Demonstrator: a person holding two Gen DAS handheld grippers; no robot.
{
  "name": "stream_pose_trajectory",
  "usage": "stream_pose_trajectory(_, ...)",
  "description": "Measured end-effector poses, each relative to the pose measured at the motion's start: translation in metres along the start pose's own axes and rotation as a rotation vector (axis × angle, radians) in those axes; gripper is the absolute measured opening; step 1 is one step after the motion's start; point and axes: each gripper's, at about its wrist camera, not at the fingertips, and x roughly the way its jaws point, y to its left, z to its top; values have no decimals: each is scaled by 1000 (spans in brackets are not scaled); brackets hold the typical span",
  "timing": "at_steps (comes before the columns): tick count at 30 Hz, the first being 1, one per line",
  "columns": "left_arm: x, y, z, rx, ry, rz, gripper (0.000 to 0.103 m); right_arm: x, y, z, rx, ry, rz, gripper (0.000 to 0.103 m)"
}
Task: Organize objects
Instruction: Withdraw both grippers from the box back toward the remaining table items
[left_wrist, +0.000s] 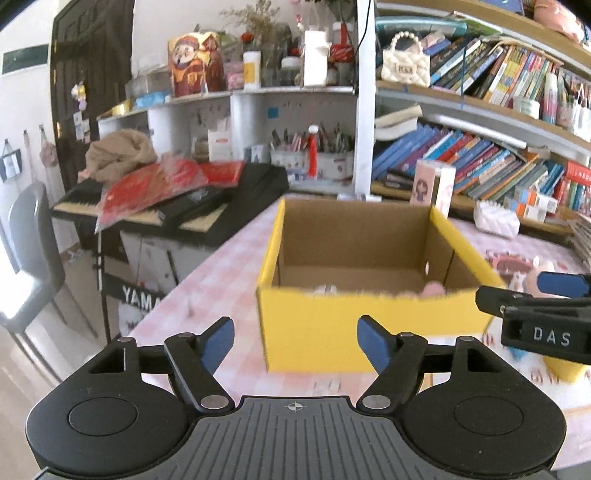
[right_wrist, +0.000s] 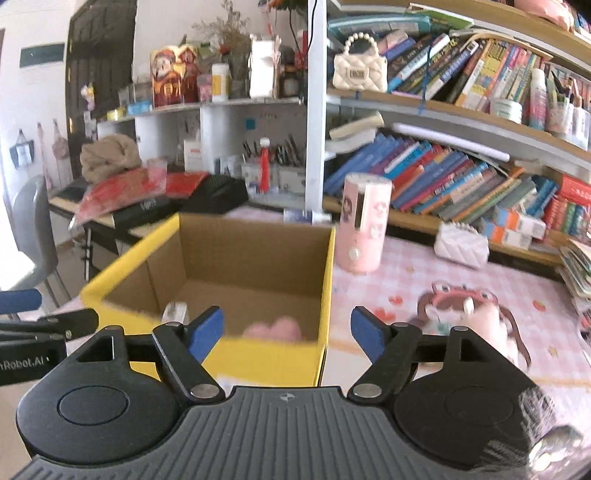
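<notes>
- Your left tool stands wide open with nothing between its pads.
- Your right tool is likewise spread and empty.
- Just ahead of both sits the yellow box, open-topped on the pink checked tabletop.
- A pink soft item and a small white item lie inside it.
- Right of the box, a plush toy rests on the tabletop.
</notes>
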Motion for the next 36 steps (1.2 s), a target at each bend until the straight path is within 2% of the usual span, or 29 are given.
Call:
stream_pose_trajectory(5,-13,9,-21,-6,59,-8,76,-19,17,-25,-2,58,-19,82)
stream_pose_trajectory(7,-17,10,-27,0,76,-13,80,-25,23,-34,-5,82,-29,83)
stream_pose_trajectory(10,-25,12,-35,12,89,-25,83,-33,30,-43,-7,106,-52,89)
stream_pose_trajectory(17,-37,18,-46,14,111,-32,84,-47,36,-60,9,144,-89,94)
stream_pose_trajectory(36,-52,2,-73,88,183,-84,88,-70,26,-94,66,215,-146,97)
